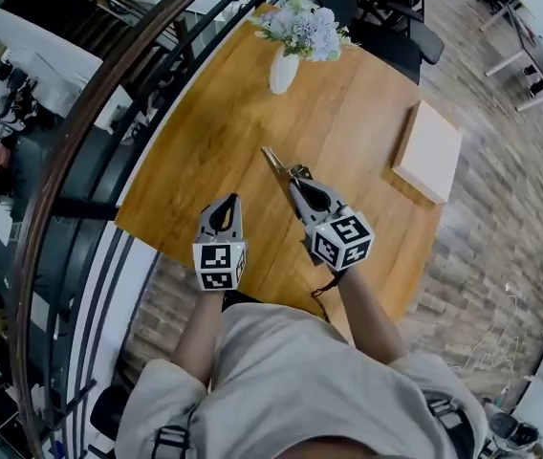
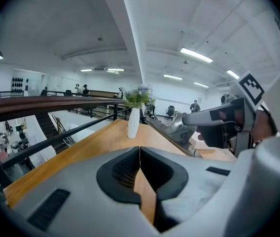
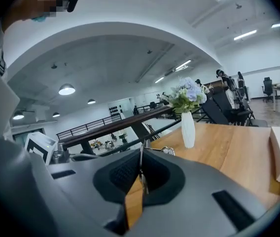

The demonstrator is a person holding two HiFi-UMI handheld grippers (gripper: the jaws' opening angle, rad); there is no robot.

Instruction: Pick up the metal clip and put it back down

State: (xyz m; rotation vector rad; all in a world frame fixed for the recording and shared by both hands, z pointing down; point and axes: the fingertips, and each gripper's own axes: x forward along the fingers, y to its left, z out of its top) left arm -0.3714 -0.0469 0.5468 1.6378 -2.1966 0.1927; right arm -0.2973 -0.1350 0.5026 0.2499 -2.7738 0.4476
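Observation:
A metal clip sticks out from the tip of my right gripper, over the middle of the wooden table. The right gripper is shut on it. In the right gripper view the clip shows as a thin metal edge pinched between the closed jaws of the right gripper, with a wire loop past the tip. My left gripper hangs over the near left part of the table, shut and holding nothing. In the left gripper view, the left gripper has its jaws together, and the right gripper is at the right.
A white vase of flowers stands at the table's far edge. A flat white box lies at the right. A dark railing curves along the table's left side. Chairs stand beyond the table.

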